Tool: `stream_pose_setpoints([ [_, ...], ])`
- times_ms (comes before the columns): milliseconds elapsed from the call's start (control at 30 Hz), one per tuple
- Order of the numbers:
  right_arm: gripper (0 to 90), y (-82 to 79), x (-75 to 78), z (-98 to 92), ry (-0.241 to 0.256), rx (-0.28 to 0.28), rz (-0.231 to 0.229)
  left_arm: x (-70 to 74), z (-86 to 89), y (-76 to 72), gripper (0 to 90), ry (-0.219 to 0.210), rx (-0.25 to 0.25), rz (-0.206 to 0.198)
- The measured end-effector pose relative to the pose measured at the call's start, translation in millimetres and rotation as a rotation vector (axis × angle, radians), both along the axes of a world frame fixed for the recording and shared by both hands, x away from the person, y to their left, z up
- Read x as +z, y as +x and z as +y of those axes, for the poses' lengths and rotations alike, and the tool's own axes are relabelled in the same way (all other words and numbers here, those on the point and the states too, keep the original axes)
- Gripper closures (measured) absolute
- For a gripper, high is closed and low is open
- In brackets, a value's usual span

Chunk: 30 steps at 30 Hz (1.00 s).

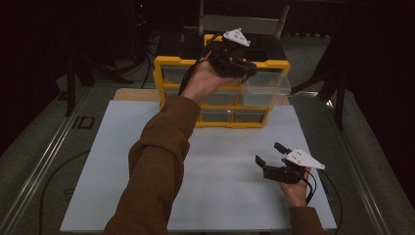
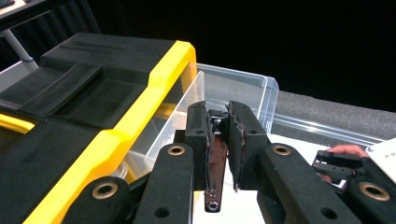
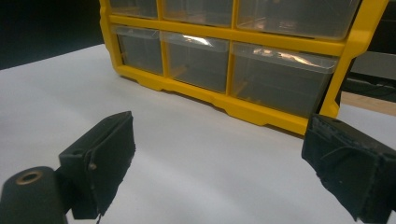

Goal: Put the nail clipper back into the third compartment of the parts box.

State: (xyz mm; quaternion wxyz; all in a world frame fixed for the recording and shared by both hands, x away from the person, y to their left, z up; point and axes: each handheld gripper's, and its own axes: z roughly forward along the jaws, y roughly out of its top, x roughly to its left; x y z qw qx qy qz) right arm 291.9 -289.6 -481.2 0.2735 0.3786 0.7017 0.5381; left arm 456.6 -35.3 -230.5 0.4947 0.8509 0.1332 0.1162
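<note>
A yellow drawer cabinet (image 1: 176, 62) with clear drawers stands at the back of the white board. Its top right clear drawer (image 1: 266, 85) is pulled out. My left gripper (image 1: 248, 71) is raised over that drawer's near left corner. In the left gripper view, the left gripper (image 2: 218, 116) is shut on a small dark brown metal part (image 2: 215, 163) with a screw at its lower end, above the open clear drawer (image 2: 243, 88). My right gripper (image 1: 269, 152) rests low over the board at the front right, open with nothing between its jaws (image 3: 219, 140).
The white board (image 1: 122, 161) covers the table in front of the yellow cabinet (image 3: 261, 112), whose lower drawers are shut. A person's brown sleeve (image 1: 156, 166) crosses the board's middle. A cable (image 1: 49, 181) trails at the left. The right gripper (image 2: 336, 165) is seen beyond the left jaws.
</note>
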Motion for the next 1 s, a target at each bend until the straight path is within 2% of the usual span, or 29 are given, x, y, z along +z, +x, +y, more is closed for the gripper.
stream_pose_setpoints([
  [133, 9.2, 0.2, -0.5, 0.4, -0.005, 0.003, 0.002, 1.0, -4.9, -0.2, 80.7, -0.007, -0.001, -0.002],
  [533, 9.2, 0.8, -1.6, 0.8, -0.011, 0.006, 0.003, 2.1, -16.3, 1.8, 80.5, -0.067, -0.002, 0.029],
  [667, 9.2, 0.5, -1.3, 0.8, -0.009, 0.006, 0.003, -1.1, -20.0, 2.5, 80.0, -0.049, 0.006, 0.036],
  [733, 9.2, 0.3, -1.3, 0.8, -0.008, 0.006, 0.006, -2.6, -19.1, 4.4, 78.8, -0.053, 0.003, 0.064],
  [767, 9.2, 0.5, -1.4, 0.5, -0.01, 0.004, 0.003, -2.7, -18.4, 4.7, 54.2, -0.057, 0.027, 0.073],
  [800, 9.2, 0.5, -1.4, 0.5, -0.01, 0.004, 0.003, -2.7, -18.4, 4.7, 40.9, -0.057, 0.027, 0.073],
  [833, 9.2, 0.4, -1.2, 0.3, -0.009, 0.004, 0.002, -2.8, -17.6, 5.6, 27.9, -0.029, 0.081, 0.08],
  [867, 9.2, 0.4, -1.2, 0.3, -0.009, 0.004, 0.002, -2.8, -17.6, 5.6, 22.4, -0.029, 0.081, 0.08],
  [900, 9.2, 0.5, -1.2, 0.3, -0.009, 0.003, 0.002, -4.3, -13.5, 7.7, 17.9, -0.01, 0.12, 0.093],
  [933, 9.2, 0.5, -1.2, 0.3, -0.009, 0.003, 0.002, -4.3, -13.5, 7.7, 15.2, -0.01, 0.12, 0.093],
  [1000, 9.2, 0.5, -1.3, 0.5, -0.009, 0.004, 0.003, -6.5, -6.9, 9.3, 15.3, -0.012, 0.132, 0.111],
])
